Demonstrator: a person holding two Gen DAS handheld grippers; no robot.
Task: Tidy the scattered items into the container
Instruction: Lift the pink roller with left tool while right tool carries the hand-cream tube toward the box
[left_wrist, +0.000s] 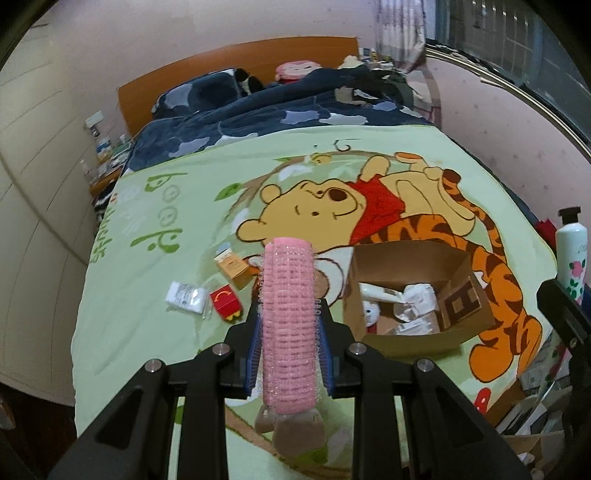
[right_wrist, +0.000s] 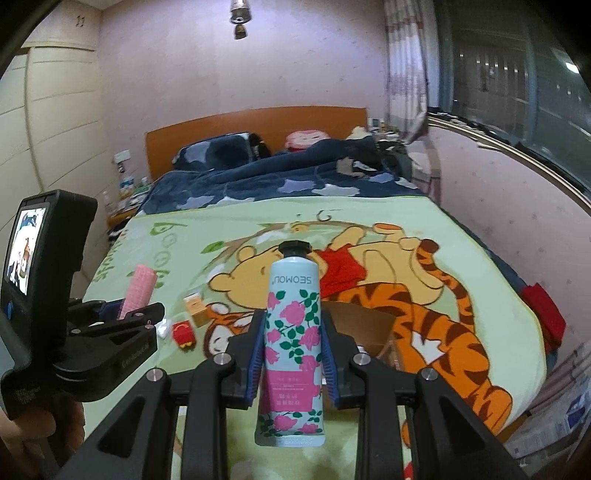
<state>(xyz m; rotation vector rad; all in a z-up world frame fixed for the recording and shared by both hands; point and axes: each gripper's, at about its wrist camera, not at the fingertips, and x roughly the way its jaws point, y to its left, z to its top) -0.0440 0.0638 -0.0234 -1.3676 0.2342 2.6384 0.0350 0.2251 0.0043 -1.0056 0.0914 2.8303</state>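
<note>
Currently both grippers are loaded and held above the blanket (left_wrist: 129, 295), so the step in hand is the carry toward the cardboard box (left_wrist: 413, 343), the landmark for all positions below.

Left of the box:
- A white packet (left_wrist: 186, 297), a small red carton (left_wrist: 226, 302) and an orange carton (left_wrist: 234, 266) lie loose on the blanket, well left of the box. These are not yet collected.
- The left gripper (left_wrist: 290, 325) is clamped on a pink hair roller (left_wrist: 290, 314). The roller stands up between the blue pads and projects past them at both ends. It hangs just left of the box's near-left corner, clear of the blanket.

At the box:
- The box stands open, flaps up, with several pale items already inside.

Right of the box:
- The right gripper (right_wrist: 293, 350) is clamped on a floral hand-cream tube (right_wrist: 293, 343), black cap pointing away from the camera. In the left wrist view the tube (left_wrist: 571, 254) appears right of the box, past its far side wall.

Next move, as judged:
1. Bring each gripper over the box opening, inside the raised flaps.
2. Lower until the item is below the rim.
3. Release one item at a time, to keep the two grippers from colliding over the narrow opening.
4. Return for the three items left of the box.
</note>
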